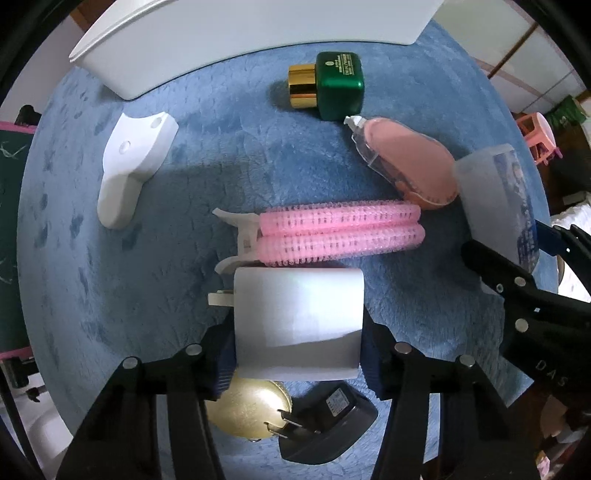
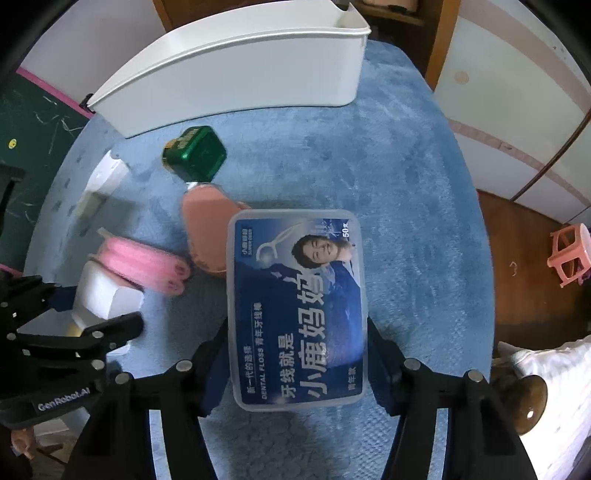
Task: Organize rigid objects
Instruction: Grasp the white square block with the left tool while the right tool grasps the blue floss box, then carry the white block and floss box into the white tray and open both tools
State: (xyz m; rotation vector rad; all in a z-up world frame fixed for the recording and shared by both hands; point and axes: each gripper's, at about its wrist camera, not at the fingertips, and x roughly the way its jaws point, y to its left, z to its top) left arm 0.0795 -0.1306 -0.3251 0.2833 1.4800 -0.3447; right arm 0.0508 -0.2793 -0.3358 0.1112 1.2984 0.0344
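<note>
My left gripper [image 1: 297,354] is shut on a white charger block [image 1: 297,321] and holds it above the blue cloth. My right gripper [image 2: 297,365] is shut on a clear dental floss box with a blue label [image 2: 297,306]; that box also shows at the right of the left wrist view [image 1: 498,199]. The white charger block also shows at the left of the right wrist view [image 2: 107,295]. A white bin [image 2: 229,70] stands at the far side of the table, and its wall shows in the left wrist view [image 1: 221,33].
On the blue cloth [image 1: 258,155] lie a pink hair roller clip [image 1: 332,232], a pink correction tape [image 1: 410,162], a green bottle with gold cap [image 1: 328,85], a white bracket [image 1: 133,158], a black plug adapter [image 1: 328,421] and a gold disc [image 1: 247,410]. A pink stool [image 2: 572,254] stands on the floor.
</note>
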